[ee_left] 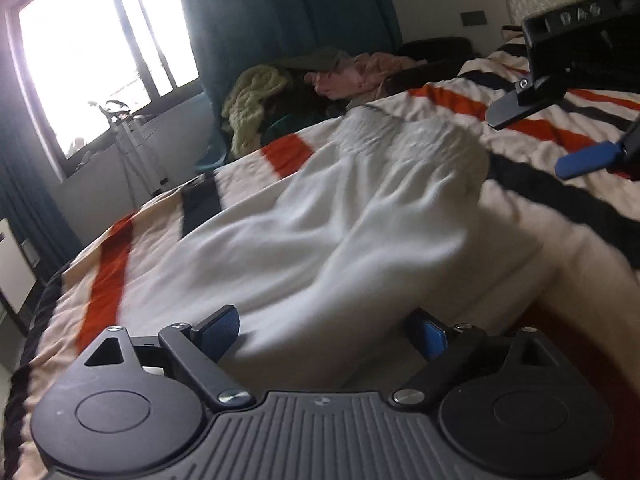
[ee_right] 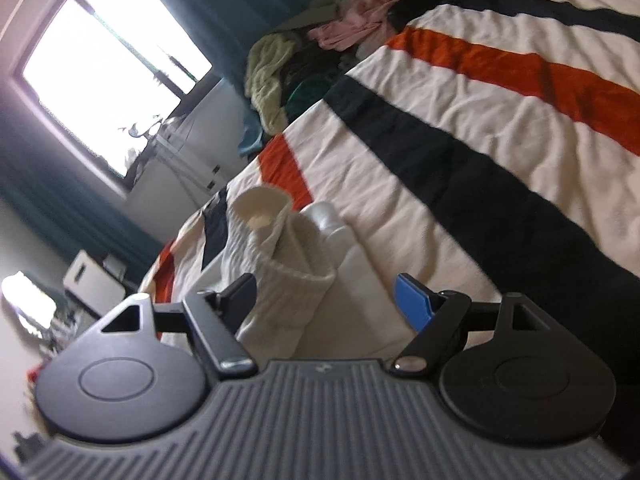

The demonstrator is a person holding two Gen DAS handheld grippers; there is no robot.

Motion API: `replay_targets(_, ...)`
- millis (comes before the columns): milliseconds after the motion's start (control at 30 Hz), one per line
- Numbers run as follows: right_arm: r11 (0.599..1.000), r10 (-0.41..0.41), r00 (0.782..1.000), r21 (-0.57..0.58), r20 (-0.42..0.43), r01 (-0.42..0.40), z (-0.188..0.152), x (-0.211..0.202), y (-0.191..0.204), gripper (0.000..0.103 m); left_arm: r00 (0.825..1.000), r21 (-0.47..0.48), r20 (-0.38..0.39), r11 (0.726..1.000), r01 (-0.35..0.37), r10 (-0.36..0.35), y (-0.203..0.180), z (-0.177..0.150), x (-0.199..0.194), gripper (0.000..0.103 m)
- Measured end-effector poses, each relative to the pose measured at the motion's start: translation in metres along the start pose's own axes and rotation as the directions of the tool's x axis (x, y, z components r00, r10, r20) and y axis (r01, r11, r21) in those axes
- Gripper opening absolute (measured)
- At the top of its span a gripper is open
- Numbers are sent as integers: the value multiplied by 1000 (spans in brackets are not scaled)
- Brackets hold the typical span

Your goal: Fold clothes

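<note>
**White garment between left jaws, not gripped**

Left gripper (ee_left: 322, 334) sits at the near end of the white garment (ee_left: 340, 220); jaws spread wide, cloth between them but pads not pressing. Garment lies on the striped bedspread (ee_left: 520, 92), long axis running away from the left gripper toward its ribbed waistband. Right gripper (ee_left: 540, 136) hovers just beside that waistband end, jaws apart, empty. My read: each hand is nearest its own end; next grab likely pairs them along that axis.

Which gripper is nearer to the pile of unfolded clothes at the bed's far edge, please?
Right. In the left wrist view the right gripper sits farther up the bed toward the pile; the left gripper straddles the white garment.
</note>
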State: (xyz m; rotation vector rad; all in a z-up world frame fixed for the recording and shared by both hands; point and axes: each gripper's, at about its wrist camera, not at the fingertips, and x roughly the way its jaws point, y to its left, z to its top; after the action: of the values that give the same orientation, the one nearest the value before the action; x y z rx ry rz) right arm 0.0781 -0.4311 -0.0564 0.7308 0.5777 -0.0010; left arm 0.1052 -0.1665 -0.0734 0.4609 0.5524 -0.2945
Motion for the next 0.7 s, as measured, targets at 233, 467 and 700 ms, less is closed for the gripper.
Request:
replay_targets(233,991,-21,999,-133,-38,16,-17,8,28,79,989,-112,-67,984,-140,133,61,-57,-61,96)
replay_targets(467,986,-11,998,-169,-56,1,-29,13,40,79,984,-305,-91,936,-177,156,93,-77,-80,99)
replay_targets(700,983,165,978,96,-126,-154,-34,35,21,79,983,-362,-98,915,-180,155,102,-80,-63,101)
